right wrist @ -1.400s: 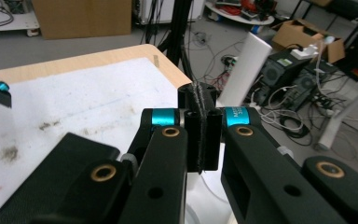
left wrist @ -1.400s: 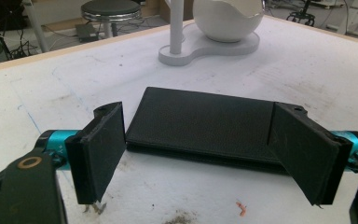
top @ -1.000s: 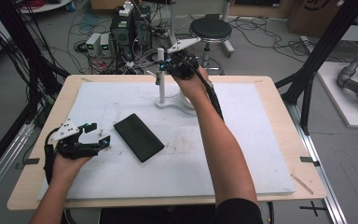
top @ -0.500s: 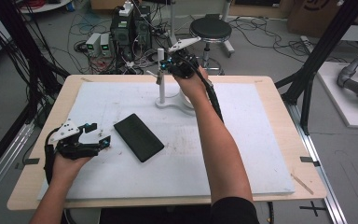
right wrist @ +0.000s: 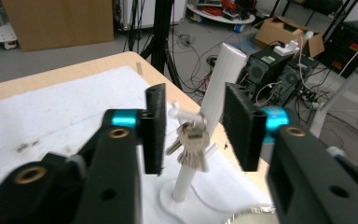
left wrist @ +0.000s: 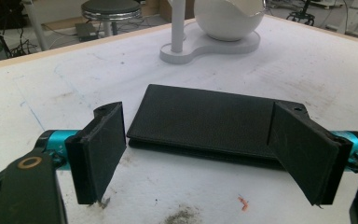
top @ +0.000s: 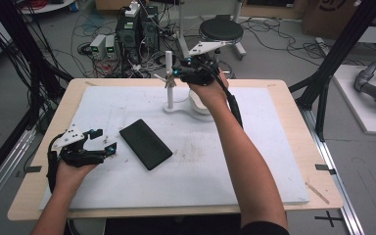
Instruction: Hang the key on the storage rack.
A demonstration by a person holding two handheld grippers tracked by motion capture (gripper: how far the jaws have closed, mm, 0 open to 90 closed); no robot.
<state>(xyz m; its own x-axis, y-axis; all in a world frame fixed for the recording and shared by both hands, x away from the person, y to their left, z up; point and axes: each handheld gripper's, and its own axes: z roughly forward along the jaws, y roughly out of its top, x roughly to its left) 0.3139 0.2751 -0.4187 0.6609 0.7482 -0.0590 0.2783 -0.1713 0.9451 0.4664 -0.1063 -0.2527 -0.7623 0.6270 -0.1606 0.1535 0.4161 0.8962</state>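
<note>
Step in hand, judged: keys hung on peg of white stand, release under way. Right claw jaws just been opening, now apart beside stand; keys seen between them, untouched. Left claw wide open, nothing held, just beside black wallet lying near stand base. Next move, judged: right claw to be drawn clear of peg without snagging keys. No brand or writing readable.
</note>
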